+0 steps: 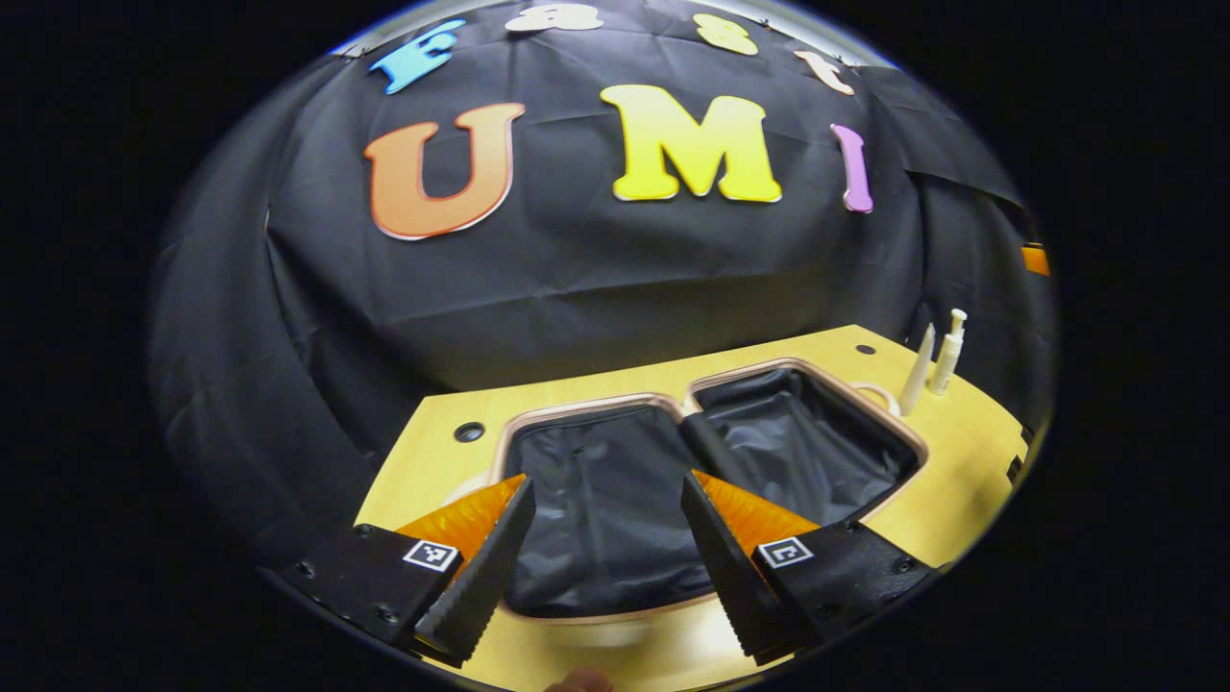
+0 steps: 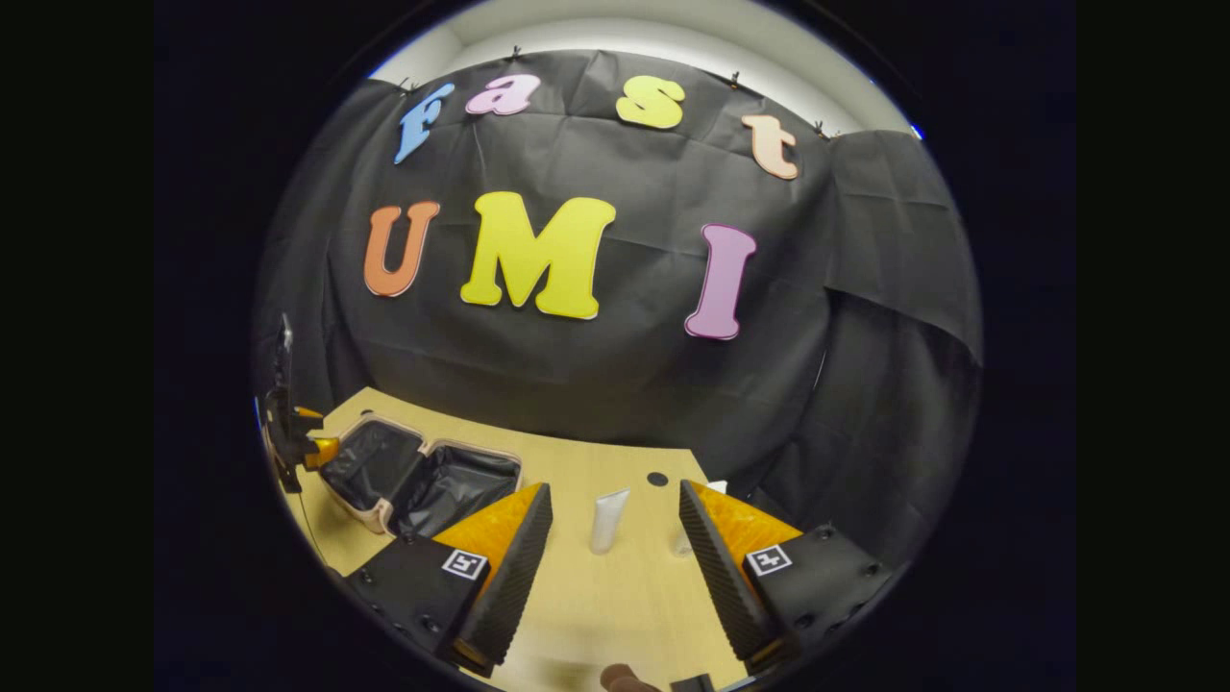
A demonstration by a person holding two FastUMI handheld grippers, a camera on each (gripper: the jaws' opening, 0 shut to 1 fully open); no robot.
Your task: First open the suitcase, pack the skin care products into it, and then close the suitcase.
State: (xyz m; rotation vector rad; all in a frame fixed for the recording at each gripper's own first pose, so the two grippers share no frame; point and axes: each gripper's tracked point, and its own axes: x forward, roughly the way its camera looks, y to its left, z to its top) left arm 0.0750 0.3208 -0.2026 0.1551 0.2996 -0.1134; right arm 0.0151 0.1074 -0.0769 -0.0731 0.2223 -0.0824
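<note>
Directly ahead of the left tool (image 1: 596, 548), fingers spread and empty, lies the suitcase (image 1: 711, 461), open flat with black lining. Right tool (image 2: 615, 557), likewise released, faces a white tube (image 2: 608, 520) upright on the worktop (image 2: 615, 596)

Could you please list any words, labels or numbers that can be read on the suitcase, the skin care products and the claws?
Suitcase: no text to be seen.
White tube and pump bottle: any print is too small to read.
Left claw and right claw: a square marker on each finger, a pattern, no words.
</note>
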